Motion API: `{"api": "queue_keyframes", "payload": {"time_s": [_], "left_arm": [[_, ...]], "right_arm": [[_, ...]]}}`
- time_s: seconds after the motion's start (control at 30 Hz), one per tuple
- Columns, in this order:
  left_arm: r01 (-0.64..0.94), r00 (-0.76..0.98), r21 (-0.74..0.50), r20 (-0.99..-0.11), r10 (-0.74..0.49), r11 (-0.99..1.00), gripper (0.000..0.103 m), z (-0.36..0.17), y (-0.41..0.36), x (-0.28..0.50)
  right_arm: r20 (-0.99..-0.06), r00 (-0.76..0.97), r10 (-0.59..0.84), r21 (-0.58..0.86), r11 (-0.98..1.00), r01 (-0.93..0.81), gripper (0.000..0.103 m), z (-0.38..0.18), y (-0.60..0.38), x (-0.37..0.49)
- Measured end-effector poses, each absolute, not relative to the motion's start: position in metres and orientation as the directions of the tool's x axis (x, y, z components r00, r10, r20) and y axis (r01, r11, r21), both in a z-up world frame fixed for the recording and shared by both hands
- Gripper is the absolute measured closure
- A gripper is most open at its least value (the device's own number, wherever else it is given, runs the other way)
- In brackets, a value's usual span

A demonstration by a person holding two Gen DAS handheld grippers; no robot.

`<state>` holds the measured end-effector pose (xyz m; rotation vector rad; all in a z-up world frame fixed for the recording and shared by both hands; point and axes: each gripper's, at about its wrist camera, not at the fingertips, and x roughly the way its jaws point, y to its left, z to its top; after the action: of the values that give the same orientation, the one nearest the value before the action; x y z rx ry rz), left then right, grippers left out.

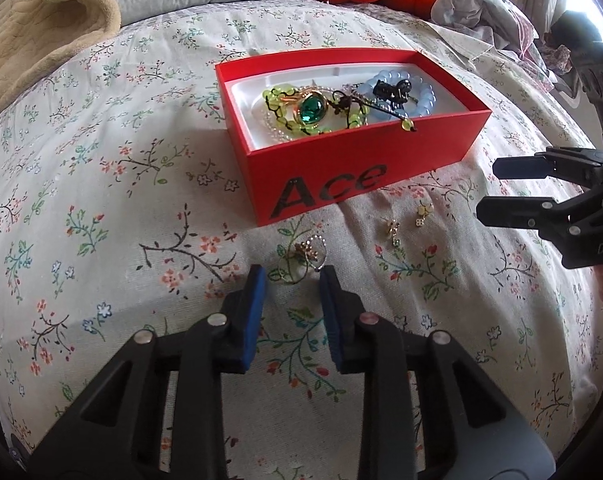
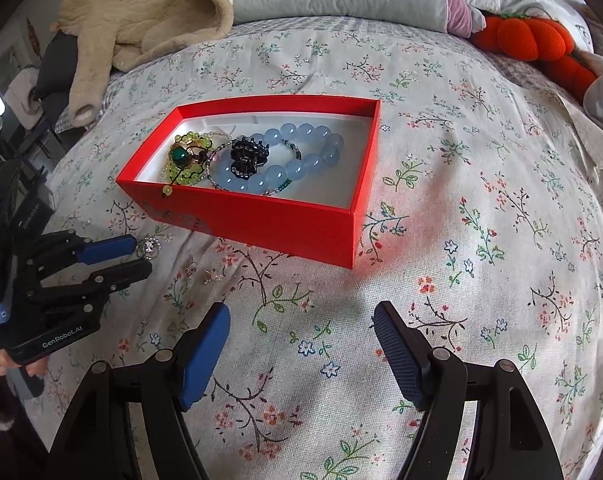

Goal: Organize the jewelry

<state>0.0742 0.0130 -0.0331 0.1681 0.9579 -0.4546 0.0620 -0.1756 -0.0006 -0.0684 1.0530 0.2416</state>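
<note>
Landmark: red box (image 1: pixel 341 168), open-topped cardboard with black "Ace" lettering on its near wall and a white liner, resting on the floral bedsheet (image 1: pixel 101 200).
Already in the box: a blue bead bracelet (image 1: pixel 417 94) of smooth, glassy round beads; a yellow-green bead string (image 1: pixel 279 94) with one bead hanging over the near wall; a green stone set in gold (image 1: pixel 311 114); a black clip-like piece (image 1: pixel 391 88).
Task's thing now: a small ring cluster (image 1: pixel 301 258), thin metal loops with a flower-shaped ornament, lying on the sheet just in front of the box's lettered wall.
Key relation: the cluster lies straight ahead of the left gripper (image 1: pixel 293 280), at its fingertips and between them; the box is just beyond it on the same line.
Left gripper: jaws narrowed to a small gap, blue ribbed pads flanking the cluster; whether the pads actually pinch it I cannot tell, since a gap shows.
Other loose pieces: small earrings (image 1: pixel 405 222), gold with pale flower shapes, on the sheet in front of the box's near corner, between the two grippers.
Right gripper (image 2: pixel 301 332): jaws wide apart, holding nothing, hovering over bare sheet in front of the box.
Nearer hand: the left, by far, for the cluster.
Handling judgement: thin, light and loose, so the loops could slip on soft cloth.
</note>
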Motion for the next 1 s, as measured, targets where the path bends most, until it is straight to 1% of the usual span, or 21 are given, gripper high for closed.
{"api": "queue_keyframes", "payload": {"time_s": [0.03,0.1,0.13,0.27,0.47,0.57,0.63,0.7,0.77,0.83,0.9,0.97,1.0], "left_arm": [[0.447,0.489,-0.060,-0.819,-0.300,0.892,0.077,-0.033,0.013,0.074],[0.450,0.487,-0.061,-0.820,-0.302,0.891,0.085,-0.033,0.012,0.074],[0.451,0.485,-0.062,-0.820,-0.303,0.890,0.085,-0.032,0.012,0.075],[0.455,0.481,-0.063,-0.822,-0.304,0.889,0.093,-0.030,0.012,0.073],[0.469,0.478,-0.059,-0.822,-0.309,0.881,0.093,-0.026,0.013,0.065],[0.459,0.522,-0.028,-0.801,-0.295,0.888,0.093,-0.019,0.014,0.059],[0.504,0.520,-0.054,-0.778,-0.353,0.862,0.092,-0.010,0.012,0.052],[0.576,0.442,-0.117,-0.788,-0.429,0.809,0.092,-0.008,0.007,0.045],[0.624,0.368,-0.146,-0.812,-0.453,0.768,0.089,-0.012,0.001,0.038],[0.656,0.335,-0.127,-0.834,-0.438,0.744,0.086,-0.016,-0.005,0.031],[0.660,0.336,-0.106,-0.844,-0.418,0.743,0.073,-0.017,-0.005,0.028],[0.644,0.356,-0.095,-0.841,-0.407,0.759,0.068,-0.016,-0.001,0.029],[0.627,0.369,-0.088,-0.842,-0.395,0.774,0.068,-0.017,0.000,0.032]], "right_arm": [[-0.867,0.471,0.164,0.058,0.971,-0.230,0.027,-0.001,-0.176,0.062],[-0.868,0.470,0.161,0.057,0.972,-0.229,0.027,-0.001,-0.176,0.062],[-0.868,0.470,0.161,0.057,0.972,-0.228,0.028,-0.001,-0.176,0.061],[-0.867,0.471,0.162,0.058,0.972,-0.228,0.027,0.000,-0.176,0.061],[-0.868,0.470,0.164,0.058,0.971,-0.232,0.028,0.000,-0.174,0.061],[-0.868,0.468,0.165,0.057,0.970,-0.235,0.027,-0.001,-0.171,0.062],[-0.868,0.468,0.166,0.057,0.969,-0.239,0.027,-0.001,-0.169,0.063],[-0.868,0.467,0.168,0.057,0.969,-0.242,0.027,-0.001,-0.167,0.063],[-0.868,0.466,0.169,0.057,0.968,-0.245,0.027,-0.001,-0.166,0.063],[-0.869,0.465,0.169,0.057,0.968,-0.245,0.027,-0.002,-0.165,0.064],[-0.870,0.464,0.168,0.057,0.968,-0.245,0.027,-0.002,-0.165,0.064],[-0.869,0.465,0.167,0.056,0.968,-0.244,0.027,-0.002,-0.165,0.064],[-0.869,0.466,0.167,0.055,0.968,-0.244,0.027,-0.002,-0.165,0.064]]}}
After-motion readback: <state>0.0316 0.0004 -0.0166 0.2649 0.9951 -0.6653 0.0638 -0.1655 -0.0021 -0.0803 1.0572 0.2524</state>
